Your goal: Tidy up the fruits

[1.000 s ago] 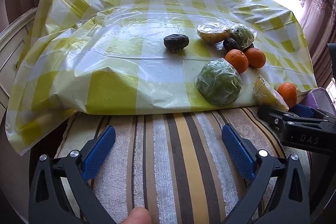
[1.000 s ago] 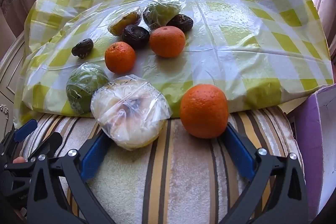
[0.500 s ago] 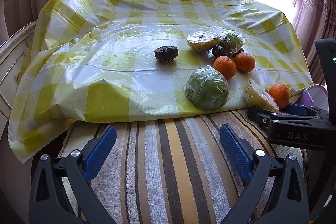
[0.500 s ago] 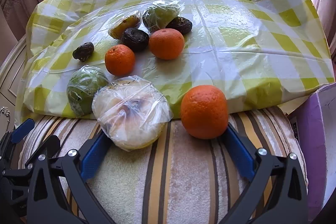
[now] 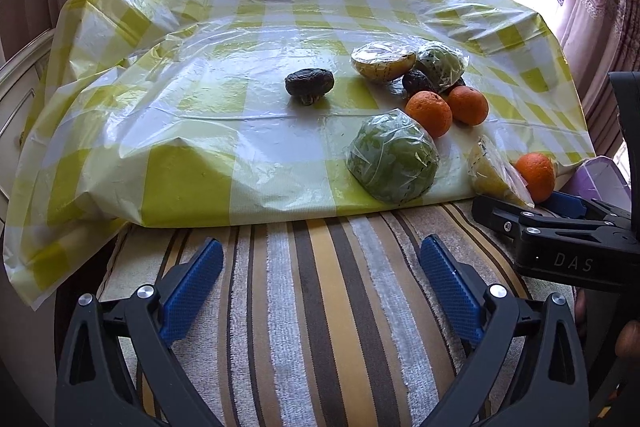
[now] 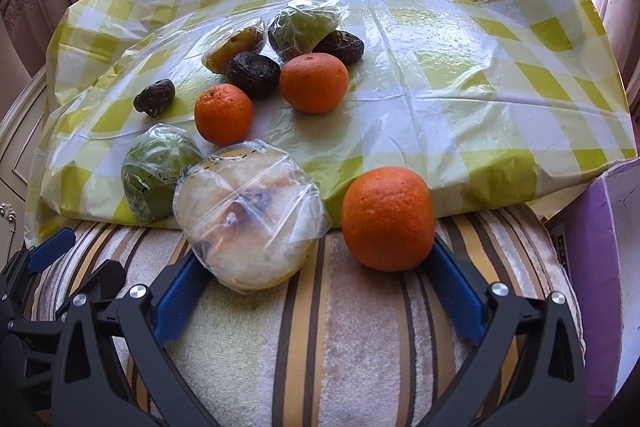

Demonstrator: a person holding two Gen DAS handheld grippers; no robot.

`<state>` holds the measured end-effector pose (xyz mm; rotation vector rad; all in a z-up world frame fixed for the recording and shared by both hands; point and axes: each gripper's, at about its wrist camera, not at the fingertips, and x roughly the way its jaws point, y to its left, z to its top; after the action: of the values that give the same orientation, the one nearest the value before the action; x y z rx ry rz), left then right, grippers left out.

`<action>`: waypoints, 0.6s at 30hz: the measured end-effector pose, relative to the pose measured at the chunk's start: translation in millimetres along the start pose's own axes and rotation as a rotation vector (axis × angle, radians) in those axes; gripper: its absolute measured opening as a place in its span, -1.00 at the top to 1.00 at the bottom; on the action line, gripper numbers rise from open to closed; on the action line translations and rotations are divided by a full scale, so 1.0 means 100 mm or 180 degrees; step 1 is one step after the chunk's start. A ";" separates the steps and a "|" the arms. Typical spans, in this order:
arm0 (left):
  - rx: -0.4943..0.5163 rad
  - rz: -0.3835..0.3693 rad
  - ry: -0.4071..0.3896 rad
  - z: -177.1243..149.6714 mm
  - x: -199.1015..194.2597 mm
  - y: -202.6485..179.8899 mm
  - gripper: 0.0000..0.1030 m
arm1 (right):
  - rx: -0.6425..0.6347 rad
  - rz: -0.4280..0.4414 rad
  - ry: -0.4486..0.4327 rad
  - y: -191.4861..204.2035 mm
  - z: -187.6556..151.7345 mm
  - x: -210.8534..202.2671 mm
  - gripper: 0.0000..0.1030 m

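- Left gripper [image 5: 320, 287]: jaws spread wide, empty, over the striped cloth [image 5: 320, 307], well short of the fruit
- Lone dark fruit [image 6: 154, 97] sits farthest left on the checked plastic sheet [image 6: 480, 67], apart from the rest
- Wrapped green fruit [image 6: 156, 171] at the sheet's near edge, touching the wrapped pale fruit [image 6: 248, 219] just right of it
- Behind them — a cluster: two oranges [image 6: 224, 113], two dark fruits, two more wrapped pieces
- Right gripper [image 6: 316, 291]: released, holding nothing; the wrapped pale fruit lies by its left finger, the near orange [image 6: 387, 219] against its right
- Purple box [image 6: 592, 247] at far right
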<state>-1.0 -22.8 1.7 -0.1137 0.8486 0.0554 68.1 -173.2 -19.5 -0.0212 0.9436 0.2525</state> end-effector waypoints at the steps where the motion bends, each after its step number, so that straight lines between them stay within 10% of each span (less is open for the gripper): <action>1: 0.0003 -0.0005 0.0002 0.01 0.00 0.01 -0.87 | 0.0000 0.0002 0.0001 0.00 0.00 0.00 -0.97; 18: 0.0006 -0.0011 0.0003 0.00 0.00 0.02 -0.87 | 0.0005 0.0003 0.0000 0.01 0.00 0.00 -0.97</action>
<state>-0.9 -20.6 1.4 -0.1134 0.8493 0.0513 67.6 -172.6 -19.6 -0.0192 0.9437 0.2526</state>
